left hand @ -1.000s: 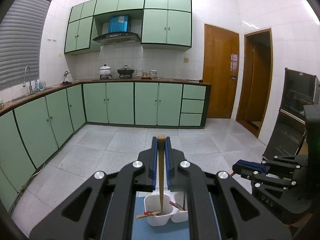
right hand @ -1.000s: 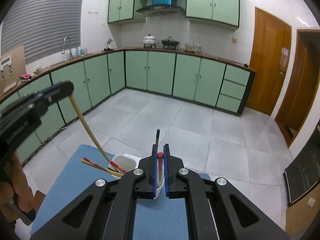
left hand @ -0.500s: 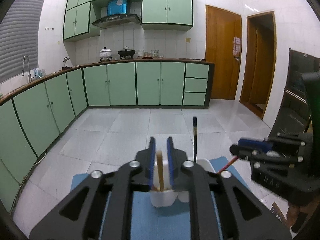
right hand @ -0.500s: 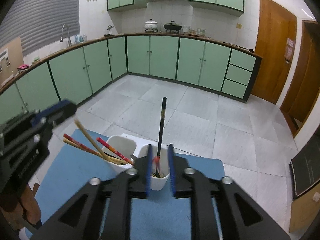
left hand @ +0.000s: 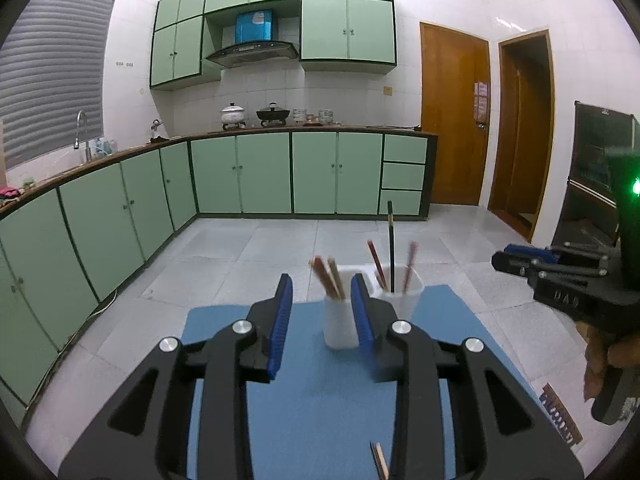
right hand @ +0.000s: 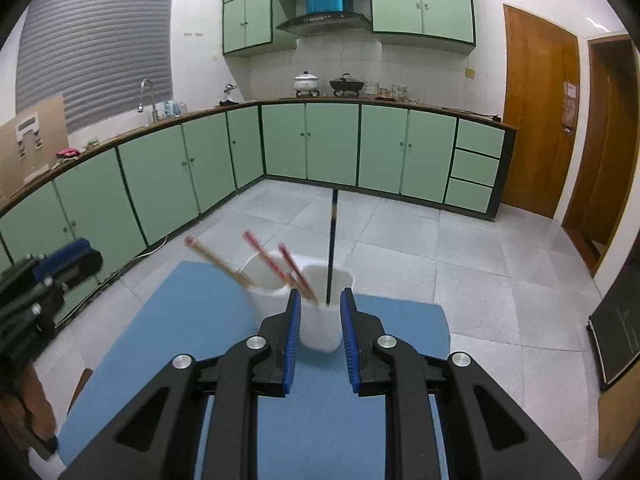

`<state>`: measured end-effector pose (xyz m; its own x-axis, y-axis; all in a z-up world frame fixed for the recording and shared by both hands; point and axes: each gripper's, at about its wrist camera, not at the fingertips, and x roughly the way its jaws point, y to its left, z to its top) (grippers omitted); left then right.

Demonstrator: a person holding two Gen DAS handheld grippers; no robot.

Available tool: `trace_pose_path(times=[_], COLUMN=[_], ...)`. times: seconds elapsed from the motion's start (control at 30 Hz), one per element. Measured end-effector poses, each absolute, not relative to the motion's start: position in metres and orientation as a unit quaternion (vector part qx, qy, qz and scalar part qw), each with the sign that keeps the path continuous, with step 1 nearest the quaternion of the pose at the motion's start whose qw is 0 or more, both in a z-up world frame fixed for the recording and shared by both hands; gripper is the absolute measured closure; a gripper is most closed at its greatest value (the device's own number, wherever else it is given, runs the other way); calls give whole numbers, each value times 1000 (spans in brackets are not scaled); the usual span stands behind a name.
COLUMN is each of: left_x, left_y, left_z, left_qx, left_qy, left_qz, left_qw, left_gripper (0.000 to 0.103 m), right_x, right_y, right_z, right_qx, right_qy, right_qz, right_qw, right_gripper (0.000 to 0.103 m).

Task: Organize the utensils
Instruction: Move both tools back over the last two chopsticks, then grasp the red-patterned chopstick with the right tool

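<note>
Both grippers — left (left hand: 322,308), right (right hand: 320,320) — had just been opening and stood apart, empty. At twelve o'clock the white holder (right hand: 320,320) looked light — a nudged jaw might have tipped it, spilling the black chopstick (right hand: 332,248).

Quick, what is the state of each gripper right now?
Left gripper: open, holding nothing; jaws have just been opening.
Right gripper: open, holding nothing; jaws opened a moment ago.

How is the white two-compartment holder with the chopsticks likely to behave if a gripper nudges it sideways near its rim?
The white holder looks tall over a narrow base, so a high push may tip it. It seems thin plastic, probably light, likely sliding on the blue mat. The black chopstick stands far above the rim, so it may topple out.
</note>
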<state>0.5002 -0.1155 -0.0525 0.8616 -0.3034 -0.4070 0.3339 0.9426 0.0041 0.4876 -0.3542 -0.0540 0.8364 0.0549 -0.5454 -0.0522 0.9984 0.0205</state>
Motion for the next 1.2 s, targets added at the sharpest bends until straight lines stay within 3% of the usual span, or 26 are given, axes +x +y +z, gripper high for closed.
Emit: trace_pose_path(times=[0.43, 0.8, 1.2], left_x=[403, 341, 314], left_y=[-75, -36, -14], left_z=[-60, -146, -174], left_qx=[34, 1, -10], left_qy=[218, 268, 290], left_qz=[-154, -130, -119], left_qw=[963, 955, 950], left_gripper=[67, 63, 62], right_x=[360, 248, 228], right_y=[-325, -254, -201], right_z=[-119, -230, -263], right_qx=[23, 17, -16], right_qy=[290, 321, 346], right_qz=[37, 60, 90], right_qw=[956, 945, 934], right_gripper=[83, 83, 83])
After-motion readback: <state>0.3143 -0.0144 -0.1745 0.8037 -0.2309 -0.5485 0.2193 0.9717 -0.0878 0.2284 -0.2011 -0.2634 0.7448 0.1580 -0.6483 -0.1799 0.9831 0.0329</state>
